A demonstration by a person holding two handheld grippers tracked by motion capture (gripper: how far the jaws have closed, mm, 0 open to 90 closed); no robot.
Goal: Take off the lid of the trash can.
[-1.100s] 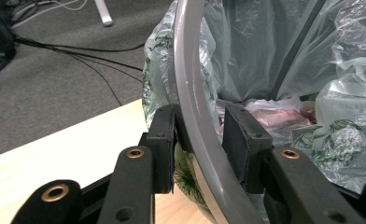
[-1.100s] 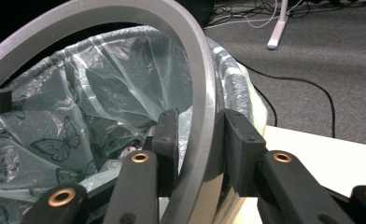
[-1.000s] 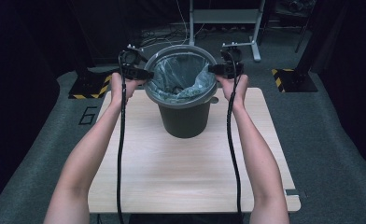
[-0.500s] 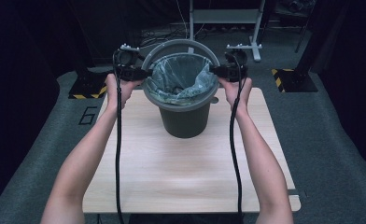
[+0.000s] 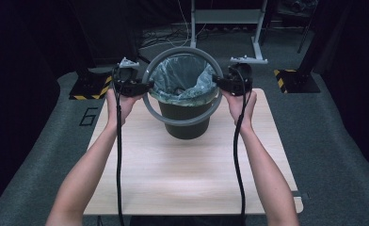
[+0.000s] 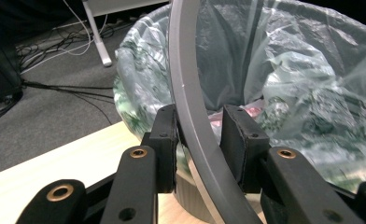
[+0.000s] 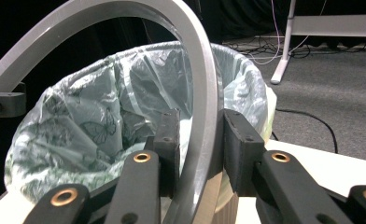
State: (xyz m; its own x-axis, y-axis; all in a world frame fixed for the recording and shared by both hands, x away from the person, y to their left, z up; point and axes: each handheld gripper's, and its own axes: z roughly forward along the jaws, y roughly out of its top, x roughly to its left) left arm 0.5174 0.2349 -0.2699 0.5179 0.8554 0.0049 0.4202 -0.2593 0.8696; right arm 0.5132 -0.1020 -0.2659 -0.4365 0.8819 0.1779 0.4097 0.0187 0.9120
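Lifted since the earlier frames: the grey ring (image 5: 182,86), formerly seated on the bin's (image 5: 187,120) rim, is now raised off it and tilted up toward the person, held at both sides.

Left gripper (image 5: 144,86): jaws narrow, clamped on the ring's left side. Right gripper (image 5: 219,81): jaws narrow, clamped on the ring's right side. Black cables trail down along both forearms.

Bin: dark, round, standing near the table's (image 5: 187,179) far edge, midway between its sides, lined with a clear bag (image 5: 182,77) folded over the rim.

Table: pale wood, otherwise bare toward the near edge.

Room: grey carpet, dark surroundings, a white frame (image 5: 229,19) with loose wires beyond the table, yellow-and-black striped feet (image 5: 286,77) at left and right.

Left gripper view: ring (image 6: 190,102) passing upright between the two black pads (image 6: 166,140), bag contents visible inside, a pinkish scrap low down.

Right gripper view: ring (image 7: 204,93) arching leftward to the other gripper, green butterfly print on the bag (image 7: 102,126).
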